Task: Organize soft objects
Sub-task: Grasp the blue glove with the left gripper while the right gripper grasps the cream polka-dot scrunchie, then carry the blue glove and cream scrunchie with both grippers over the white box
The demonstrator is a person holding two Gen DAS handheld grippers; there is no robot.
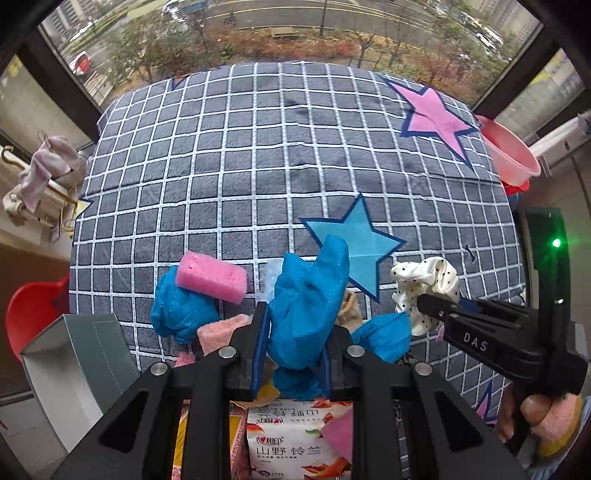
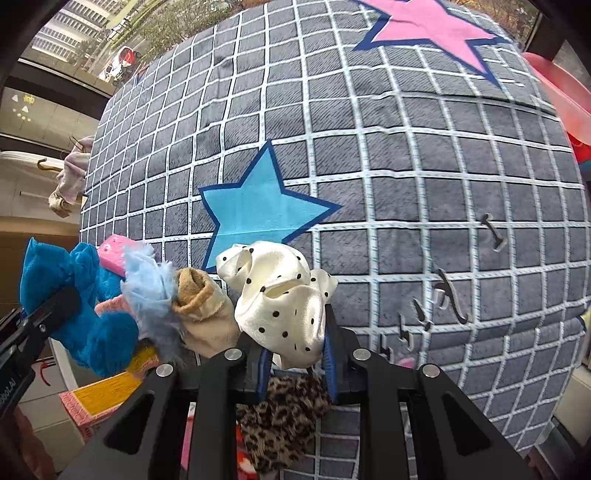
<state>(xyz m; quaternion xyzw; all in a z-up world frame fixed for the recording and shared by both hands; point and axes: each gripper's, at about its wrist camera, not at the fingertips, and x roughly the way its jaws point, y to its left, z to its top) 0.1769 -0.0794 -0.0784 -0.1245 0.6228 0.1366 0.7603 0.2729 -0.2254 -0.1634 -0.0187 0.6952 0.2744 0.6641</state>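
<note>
My right tool (image 1: 430, 308) bears "DAS" in white; the tissue pack (image 1: 295, 439) under my left tool reads "山野 铃兰".

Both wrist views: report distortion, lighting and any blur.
Left wrist view: strong fisheye bending of the checked blanket grid, black corners, even daylight from the window, sharp on the blue cloth in the left claw. Right wrist view: same barrel warp, soft flat light with no hard shadows, satin sheen on the dotted scrunchie, slight softness at the rim.
</note>
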